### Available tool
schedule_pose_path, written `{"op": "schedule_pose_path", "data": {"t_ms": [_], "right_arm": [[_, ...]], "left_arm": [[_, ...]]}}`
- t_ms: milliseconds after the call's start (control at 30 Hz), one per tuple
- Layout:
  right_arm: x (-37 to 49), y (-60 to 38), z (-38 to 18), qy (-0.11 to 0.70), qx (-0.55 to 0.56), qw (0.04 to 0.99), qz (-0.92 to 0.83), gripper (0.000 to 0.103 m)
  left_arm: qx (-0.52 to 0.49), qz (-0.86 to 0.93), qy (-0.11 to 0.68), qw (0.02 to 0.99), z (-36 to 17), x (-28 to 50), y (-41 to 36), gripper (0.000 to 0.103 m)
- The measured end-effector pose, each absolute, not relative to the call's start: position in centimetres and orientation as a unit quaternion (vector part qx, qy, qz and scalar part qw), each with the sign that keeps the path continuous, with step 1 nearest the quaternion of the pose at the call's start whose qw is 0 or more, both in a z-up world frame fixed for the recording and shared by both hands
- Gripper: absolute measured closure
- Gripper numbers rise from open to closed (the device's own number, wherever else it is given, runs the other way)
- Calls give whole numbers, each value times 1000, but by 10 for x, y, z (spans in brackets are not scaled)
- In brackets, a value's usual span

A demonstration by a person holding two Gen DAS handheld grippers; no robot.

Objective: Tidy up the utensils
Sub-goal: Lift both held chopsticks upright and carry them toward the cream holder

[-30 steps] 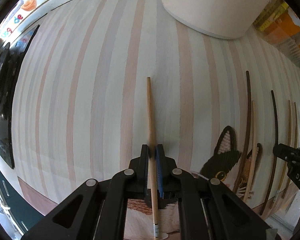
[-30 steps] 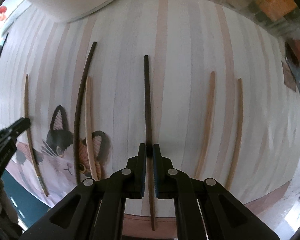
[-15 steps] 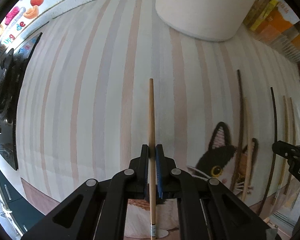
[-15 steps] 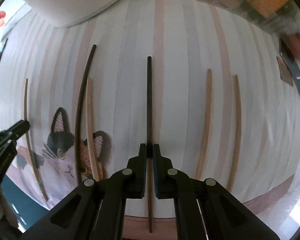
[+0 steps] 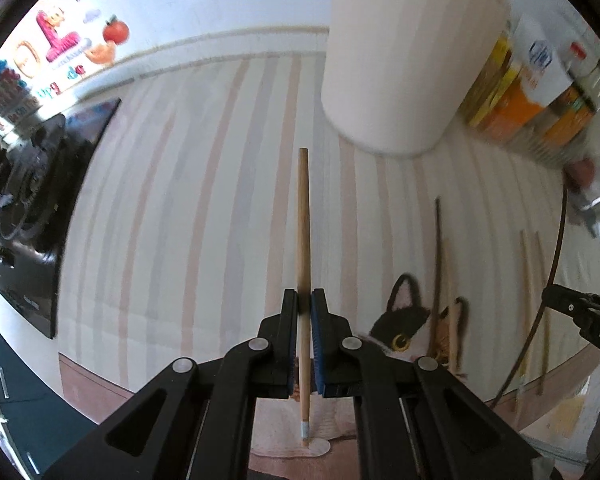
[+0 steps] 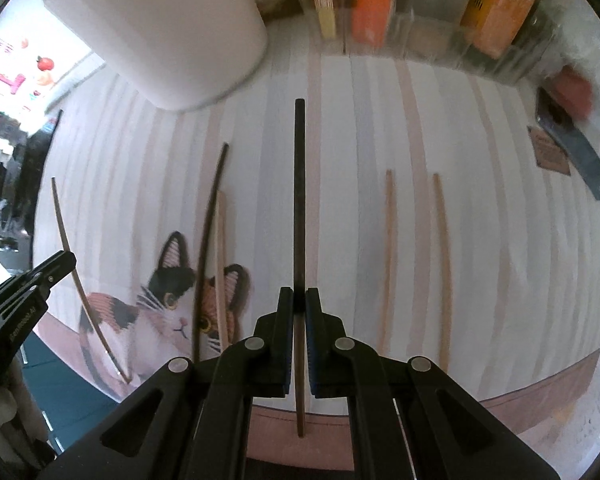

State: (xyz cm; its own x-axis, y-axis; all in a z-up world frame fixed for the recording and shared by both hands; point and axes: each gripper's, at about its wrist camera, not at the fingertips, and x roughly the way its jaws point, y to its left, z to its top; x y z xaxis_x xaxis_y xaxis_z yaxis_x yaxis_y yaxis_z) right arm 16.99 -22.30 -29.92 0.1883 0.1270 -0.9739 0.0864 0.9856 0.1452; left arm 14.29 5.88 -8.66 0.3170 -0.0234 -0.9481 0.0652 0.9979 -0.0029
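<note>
My left gripper (image 5: 304, 300) is shut on a light wooden chopstick (image 5: 303, 224), lifted off the striped mat (image 5: 172, 216). My right gripper (image 6: 299, 298) is shut on a dark chopstick (image 6: 299, 184), also raised above the mat (image 6: 480, 240). A tall white cylindrical holder (image 5: 404, 60) stands at the far side of the mat, seen too in the right wrist view (image 6: 168, 28). On the mat lie a dark chopstick (image 6: 208, 236) beside a pale one (image 6: 221, 264), and two light wooden chopsticks (image 6: 387, 252) to the right. The right gripper shows at the edge of the left wrist view (image 5: 584, 316).
Boxes and jars (image 6: 420, 8) line the back beyond the mat. A black stovetop (image 5: 32, 208) lies left of the mat. A cat picture (image 6: 168, 300) is printed at the mat's near edge. A thin dark stick (image 6: 80, 284) hangs near the left gripper's tip (image 6: 32, 280).
Both grippers have risen with their chopsticks, which now hang clear of the mat. The views have tipped up, bringing the white holder and the back boxes further into sight.
</note>
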Motion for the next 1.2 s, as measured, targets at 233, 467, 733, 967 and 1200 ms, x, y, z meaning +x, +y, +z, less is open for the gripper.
{"op": "schedule_pose_path", "data": {"t_ms": [233,467,733,967,1200], "right_arm": [[181,-243,-236,580,85,810,23,97],[200,-242,-181,508,74,858,27,97],[239,-238,-96,423,116,898,48,97],[278,-231,0,354,117,925,73,97],[333,-215,29,330,106,936,67,98]], "left_arm": [[20,-27,524,851,-43,131,61,99],[21,-26,458,888,9,144,61,99],[-20,-66,393,917,105,164,56,99],[-45,-86,347,933,173,201,48,99],[-52,-88,338,936,184,261,40,99]]}}
